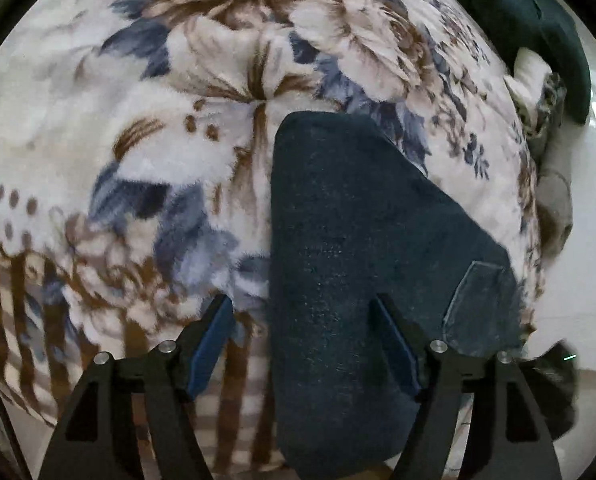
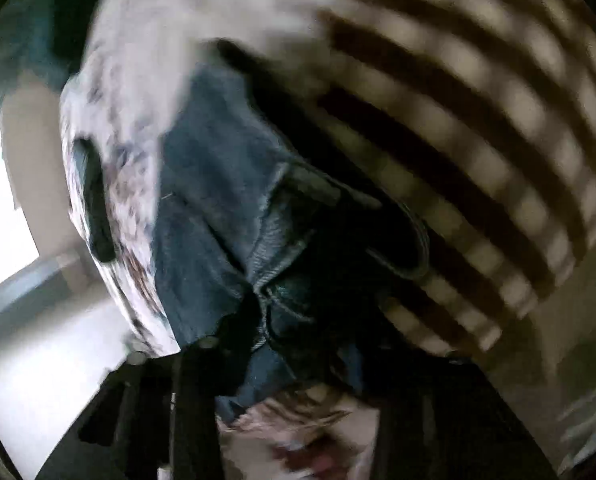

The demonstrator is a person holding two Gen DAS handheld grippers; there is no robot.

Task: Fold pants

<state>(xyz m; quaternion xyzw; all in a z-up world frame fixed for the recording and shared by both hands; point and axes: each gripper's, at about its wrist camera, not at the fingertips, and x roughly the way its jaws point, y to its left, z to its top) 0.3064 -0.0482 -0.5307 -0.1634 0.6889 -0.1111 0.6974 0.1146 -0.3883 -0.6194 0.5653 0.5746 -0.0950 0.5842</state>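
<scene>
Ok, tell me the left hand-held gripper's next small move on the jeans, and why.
Probably shift it right and lower it over the jeans. The left hand-held gripper stands open with only one finger over the denim, the other over the floral blanket. Nothing is pinched. The right view is too blurred to judge.

pants (image 1: 338,240): dark matt denim | blanket (image 1: 137,120): fuzzy floral fleece | fingers (image 1: 211,344): matt black, probably plastic

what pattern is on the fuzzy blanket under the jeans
Brown and blue flowers on the white plush blanket, clearest from the left wrist.
</scene>
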